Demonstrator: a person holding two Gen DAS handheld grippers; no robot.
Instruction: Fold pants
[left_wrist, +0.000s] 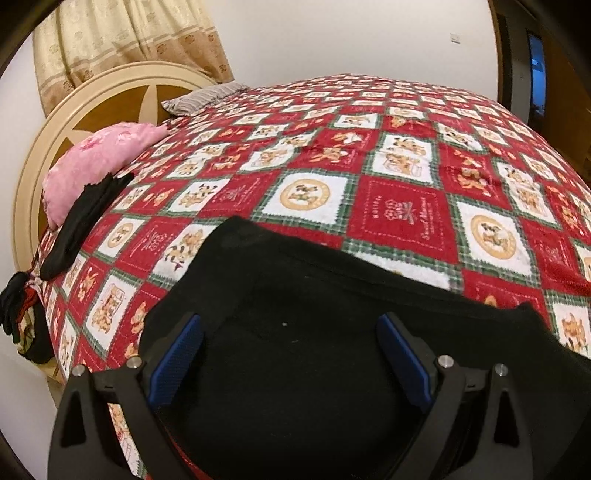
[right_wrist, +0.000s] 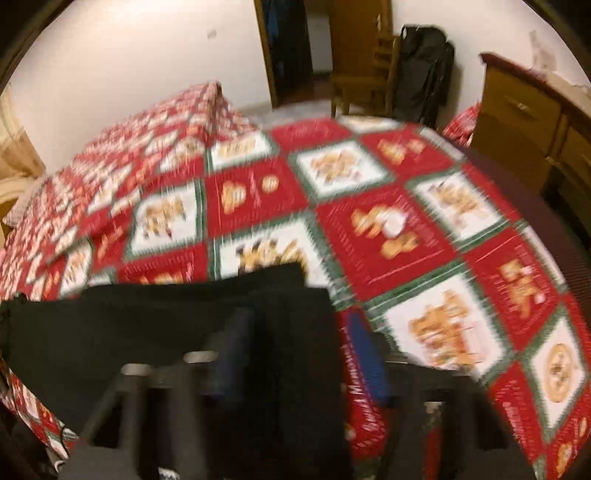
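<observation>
Black pants (left_wrist: 295, 295) lie flat on the near part of a bed covered by a red, white and green patchwork blanket (left_wrist: 369, 166). My left gripper (left_wrist: 288, 325) is open just above the pants, its blue pads (left_wrist: 177, 354) spread wide with only cloth beneath. The right wrist view is blurred by motion. There the pants (right_wrist: 147, 317) fill the lower left, and their right edge runs between the fingers of my right gripper (right_wrist: 299, 332). It looks open, one finger over the cloth and the other over the blanket (right_wrist: 406, 229).
A pink pillow (left_wrist: 99, 162), a dark garment (left_wrist: 81, 221) and a striped pillow (left_wrist: 203, 98) lie by the round headboard (left_wrist: 55, 140) at left. Beyond the bed's foot stand a wooden chair (right_wrist: 365, 74), a black bag (right_wrist: 424, 70) and a wooden dresser (right_wrist: 535, 122).
</observation>
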